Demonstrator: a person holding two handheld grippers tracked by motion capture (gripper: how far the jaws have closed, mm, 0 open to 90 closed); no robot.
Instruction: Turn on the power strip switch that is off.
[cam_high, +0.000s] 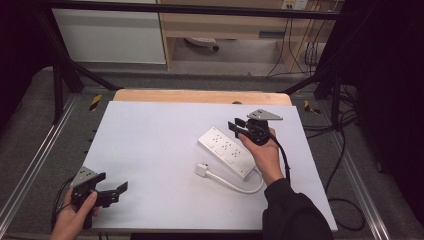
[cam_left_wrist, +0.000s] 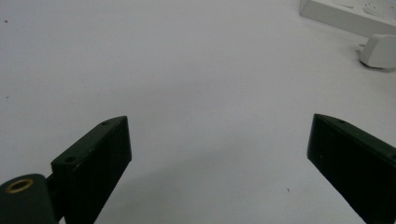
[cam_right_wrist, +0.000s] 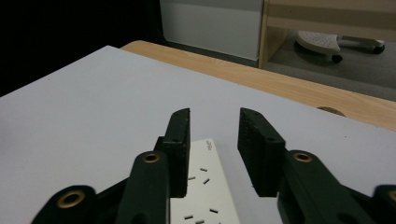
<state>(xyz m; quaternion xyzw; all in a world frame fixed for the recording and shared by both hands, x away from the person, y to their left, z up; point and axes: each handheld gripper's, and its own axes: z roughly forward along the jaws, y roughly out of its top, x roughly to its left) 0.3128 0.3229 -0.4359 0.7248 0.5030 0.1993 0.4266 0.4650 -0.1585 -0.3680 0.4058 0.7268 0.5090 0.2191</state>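
Power strip near mat's right edge; right claw half-open over its far end, seemingly not gripping.

We see a white sheet covering a wooden table, grey carpet, a black metal frame, and a wooden shelf unit behind.

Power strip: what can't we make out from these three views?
- Power strip, high view: far end hidden behind the right hand-held gripper; contact unclear.
- Right gripper view: near end cut off by the bottom edge, jaws cover part.
- Plug, left gripper view: cut off by the right edge; prongs hidden.
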